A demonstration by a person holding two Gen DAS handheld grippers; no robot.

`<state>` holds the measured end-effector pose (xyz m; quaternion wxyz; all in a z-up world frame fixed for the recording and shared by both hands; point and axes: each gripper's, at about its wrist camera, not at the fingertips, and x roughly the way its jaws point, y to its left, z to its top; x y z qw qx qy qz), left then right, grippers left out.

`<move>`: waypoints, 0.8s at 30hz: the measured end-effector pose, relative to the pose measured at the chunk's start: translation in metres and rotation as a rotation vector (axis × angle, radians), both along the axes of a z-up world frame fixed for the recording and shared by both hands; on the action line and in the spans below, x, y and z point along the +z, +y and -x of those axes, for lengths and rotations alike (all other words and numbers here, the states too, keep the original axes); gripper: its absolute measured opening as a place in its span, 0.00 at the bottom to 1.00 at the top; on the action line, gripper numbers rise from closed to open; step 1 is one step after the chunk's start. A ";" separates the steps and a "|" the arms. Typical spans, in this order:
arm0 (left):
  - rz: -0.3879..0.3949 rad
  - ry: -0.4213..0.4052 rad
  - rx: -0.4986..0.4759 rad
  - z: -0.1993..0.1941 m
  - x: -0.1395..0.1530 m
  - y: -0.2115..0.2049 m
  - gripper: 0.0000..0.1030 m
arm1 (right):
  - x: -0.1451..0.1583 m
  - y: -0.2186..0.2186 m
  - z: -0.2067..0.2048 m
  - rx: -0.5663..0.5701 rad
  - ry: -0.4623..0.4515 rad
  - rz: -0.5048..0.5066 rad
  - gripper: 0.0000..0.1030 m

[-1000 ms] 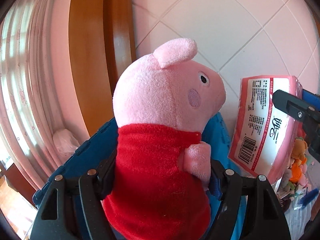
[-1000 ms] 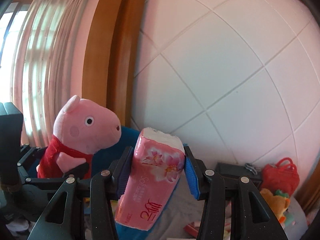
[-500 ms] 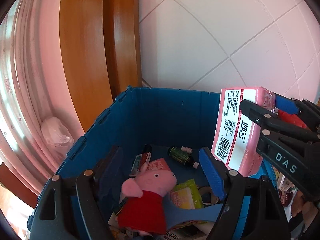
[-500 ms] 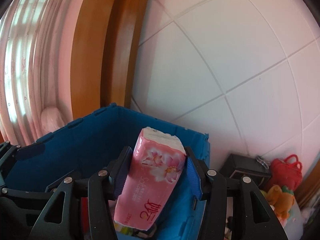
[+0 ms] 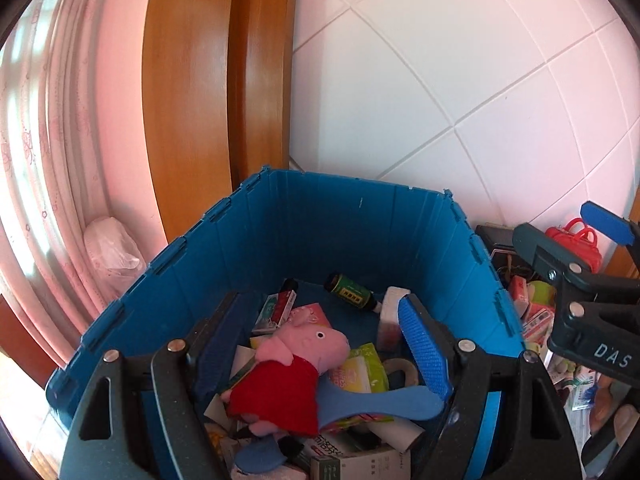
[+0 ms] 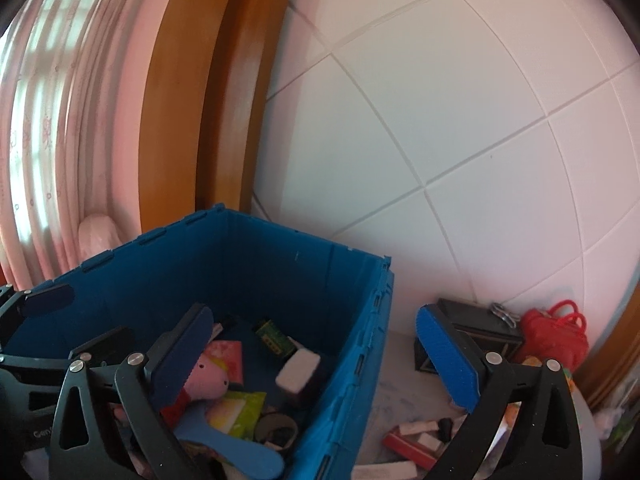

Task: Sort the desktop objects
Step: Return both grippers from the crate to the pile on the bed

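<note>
A pink pig plush (image 5: pixel 296 364) in a red dress lies on its side inside the blue crate (image 5: pixel 320 216), on top of several small items. My left gripper (image 5: pixel 320 312) hangs open above it with nothing between its pads. A pink tissue pack (image 6: pixel 298 372) stands on end near the crate's right wall, its white end (image 5: pixel 392 300) facing up. My right gripper (image 6: pixel 314 320) is over the crate's right wall (image 6: pixel 352 344). Its jaws are opening wide and grip nothing. From the left wrist view, the right gripper (image 5: pixel 568 232) shows at the right edge.
The crate also holds a green bottle (image 5: pixel 350 292), a yellow-green packet (image 5: pixel 360 368), a blue paddle (image 5: pixel 380 400) and small boxes. To the right of the crate are a black box (image 6: pixel 472 320), a red bag (image 6: pixel 556 336) and scattered packets. A tiled wall and a wooden frame stand behind.
The pig plush left my left gripper and dropped into the crate. The tissue pack left my right gripper and now stands in the crate. Both grippers tipped down over the crate.
</note>
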<state>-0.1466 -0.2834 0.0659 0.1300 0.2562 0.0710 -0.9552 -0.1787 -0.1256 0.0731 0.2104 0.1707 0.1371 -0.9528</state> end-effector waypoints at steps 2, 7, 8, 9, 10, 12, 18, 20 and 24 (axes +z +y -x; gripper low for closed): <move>0.004 0.022 -0.002 -0.012 -0.002 0.005 0.77 | -0.001 0.012 -0.016 0.002 0.014 0.005 1.00; -0.003 0.089 -0.006 -0.041 -0.009 0.024 0.77 | -0.005 0.044 -0.048 -0.005 0.043 0.025 1.00; -0.011 0.094 -0.004 -0.045 -0.010 0.027 0.77 | -0.006 0.050 -0.053 -0.007 0.041 0.029 1.00; -0.020 0.098 -0.004 -0.049 -0.012 0.030 0.77 | -0.007 0.058 -0.057 -0.010 0.035 0.033 1.00; -0.027 0.100 -0.005 -0.052 -0.014 0.033 0.77 | -0.009 0.064 -0.061 -0.015 0.029 0.034 1.00; -0.038 0.097 -0.015 -0.056 -0.017 0.037 0.77 | -0.015 0.075 -0.067 -0.035 0.022 0.035 1.00; -0.036 0.118 -0.054 -0.067 -0.024 0.056 0.77 | -0.030 0.117 -0.077 -0.102 -0.008 0.079 1.00; -0.029 0.131 -0.063 -0.071 -0.024 0.065 0.77 | -0.034 0.133 -0.080 -0.131 -0.010 0.090 1.00; -0.004 0.160 -0.130 -0.079 -0.017 0.096 0.77 | -0.043 0.180 -0.086 -0.206 -0.027 0.120 1.00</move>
